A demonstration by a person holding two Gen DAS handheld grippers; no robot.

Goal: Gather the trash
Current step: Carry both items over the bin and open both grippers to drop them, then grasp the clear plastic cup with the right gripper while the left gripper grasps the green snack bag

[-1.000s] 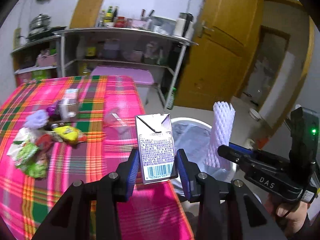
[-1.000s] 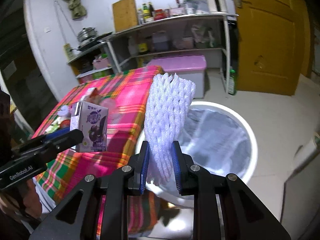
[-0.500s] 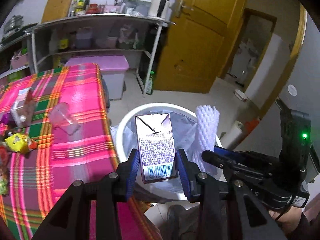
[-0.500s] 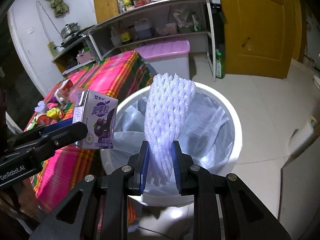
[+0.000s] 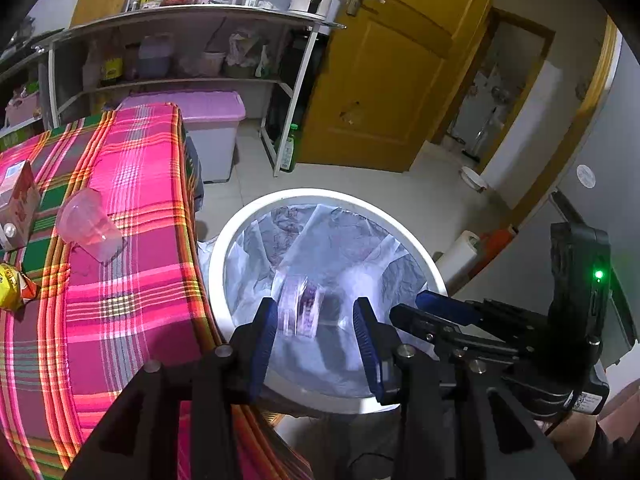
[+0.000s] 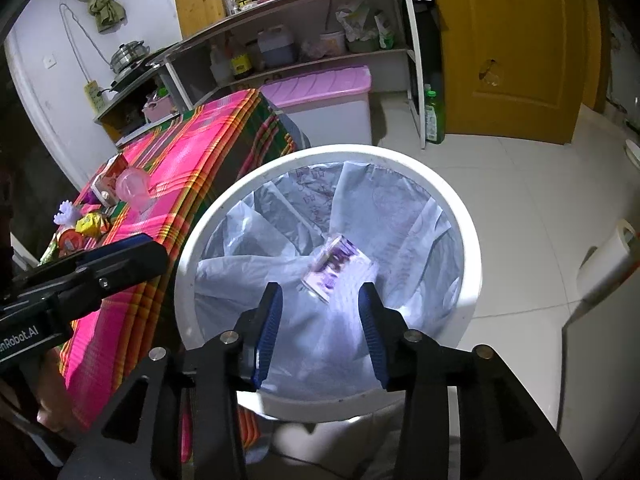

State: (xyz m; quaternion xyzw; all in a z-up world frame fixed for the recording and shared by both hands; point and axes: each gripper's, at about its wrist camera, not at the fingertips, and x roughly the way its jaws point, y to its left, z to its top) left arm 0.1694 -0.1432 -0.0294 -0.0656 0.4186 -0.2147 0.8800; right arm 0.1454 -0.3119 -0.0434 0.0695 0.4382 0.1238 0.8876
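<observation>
A white round trash bin point(image 5: 240, 224) point(image 6: 188, 248) lined with a pale plastic bag stands on the floor beside the table. My left gripper point(image 5: 316, 334) is open and empty above the bin. My right gripper point(image 6: 320, 328) is open and empty above it too. The purple drink carton point(image 5: 300, 308) point(image 6: 334, 268) is blurred, inside the bin below both grippers. The white foam fruit net shows as a pale blur point(image 6: 340, 312) in the bag. The right gripper also shows in the left wrist view point(image 5: 444, 306), the left gripper in the right wrist view point(image 6: 132, 248).
A table with pink plaid cloth point(image 5: 132, 280) point(image 6: 188, 160) holds a clear plastic cup point(image 5: 86, 228) point(image 6: 134, 188), a red-white carton point(image 5: 18, 200), a yellow wrapper point(image 5: 12, 286) and other wrappers point(image 6: 80, 232). A purple-lidded box point(image 6: 320, 96), metal shelves and a yellow door point(image 5: 384, 80) stand behind.
Both grippers have opened over the bin. The drink carton has left the left gripper and the foam net has left the right gripper; both have dropped into the bin.
</observation>
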